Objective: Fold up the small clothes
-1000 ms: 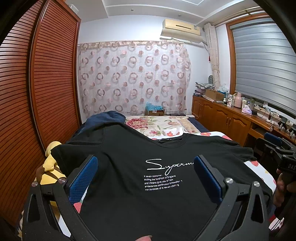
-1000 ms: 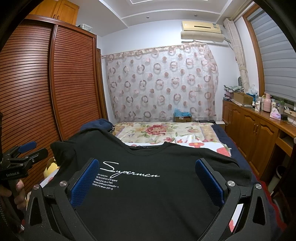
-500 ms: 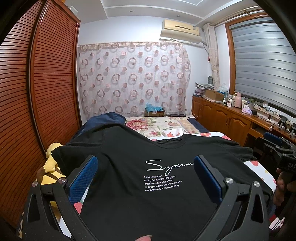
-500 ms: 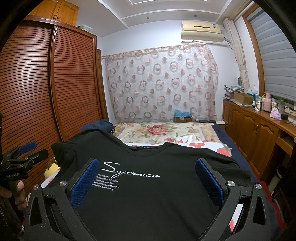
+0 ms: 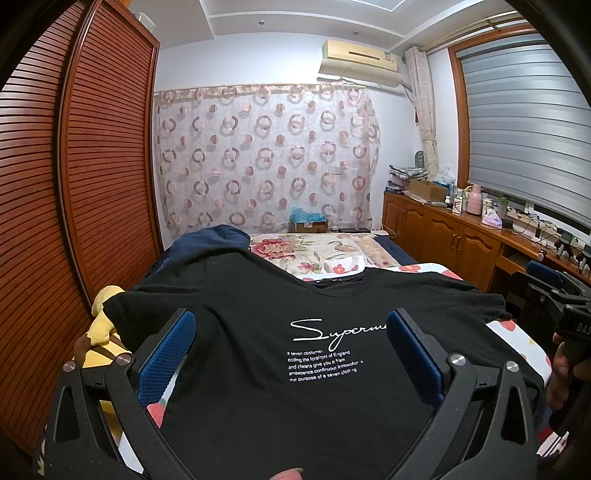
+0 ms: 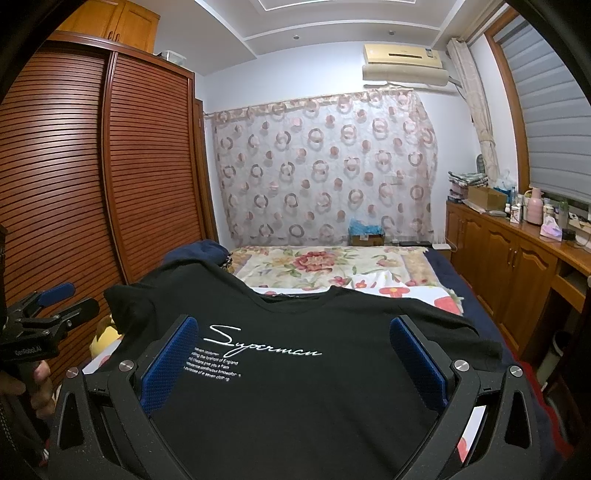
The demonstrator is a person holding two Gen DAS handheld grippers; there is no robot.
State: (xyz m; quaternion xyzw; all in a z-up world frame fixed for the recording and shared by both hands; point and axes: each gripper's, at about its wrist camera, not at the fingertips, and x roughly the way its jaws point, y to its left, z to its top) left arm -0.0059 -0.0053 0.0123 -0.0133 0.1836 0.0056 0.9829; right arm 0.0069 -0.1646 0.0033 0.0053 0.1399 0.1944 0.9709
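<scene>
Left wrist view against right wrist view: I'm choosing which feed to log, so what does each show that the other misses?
Only the left wrist view shows the right gripper at its right edge and the yellow plush toy plainly. Only the right wrist view shows the left gripper at its left edge, the full "Superman" script and the small cupboard above the wardrobe. Both show the black T-shirt spread flat on the bed, the circle-patterned curtain and the air conditioner.
</scene>
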